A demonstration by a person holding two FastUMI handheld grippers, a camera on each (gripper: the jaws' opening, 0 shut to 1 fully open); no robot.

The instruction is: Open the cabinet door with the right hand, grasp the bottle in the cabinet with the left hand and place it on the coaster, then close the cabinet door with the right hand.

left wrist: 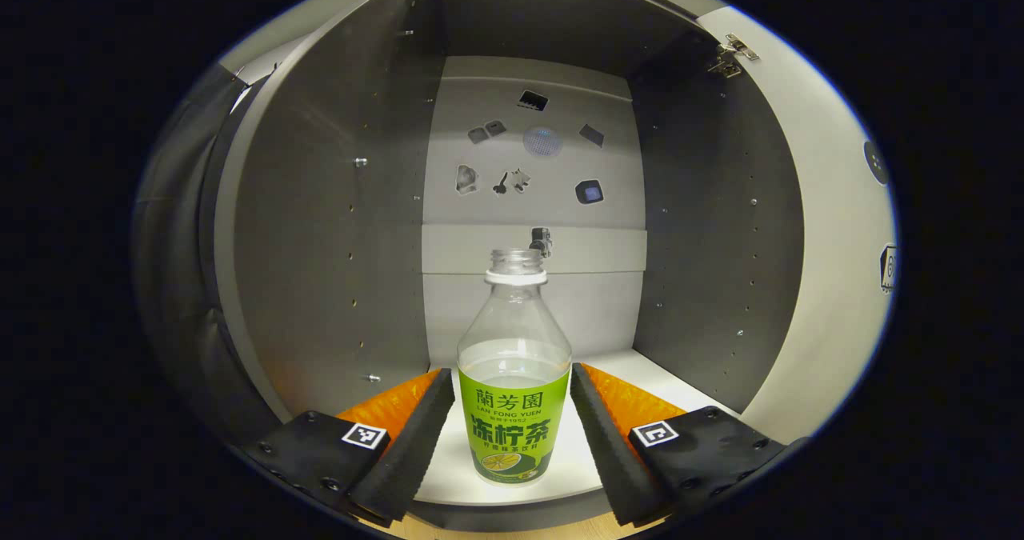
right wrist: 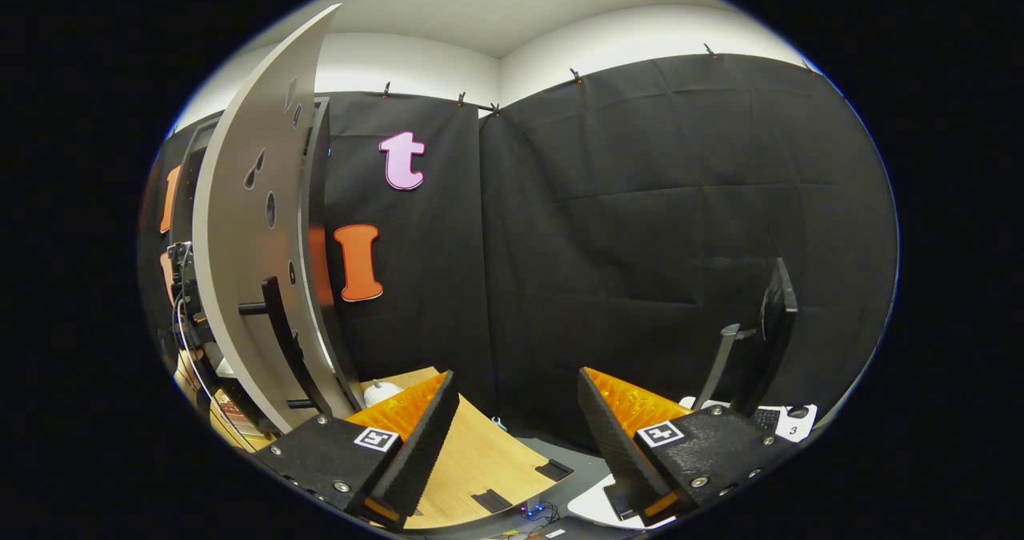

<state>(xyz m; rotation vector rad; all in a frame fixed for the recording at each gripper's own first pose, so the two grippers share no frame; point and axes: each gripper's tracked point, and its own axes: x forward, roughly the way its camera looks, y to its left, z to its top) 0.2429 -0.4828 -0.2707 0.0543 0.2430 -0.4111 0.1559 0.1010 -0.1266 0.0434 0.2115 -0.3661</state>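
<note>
The left gripper is straddling the bottle, jaws wide, gripping nothing; it should be centring on the label, then squeezing evenly. The right gripper is idling beside the door, jaws wide, empty.

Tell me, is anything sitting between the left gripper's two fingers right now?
Yes: in the left gripper view the bottle stands on the cabinet floor between the open left gripper, small gaps either side.

Recording booth in a lab-like room: black cloth is clipped along white walls as a backdrop. A grey cabinet with its door open, a wooden table, a monitor and loose cables furnish it.
</note>
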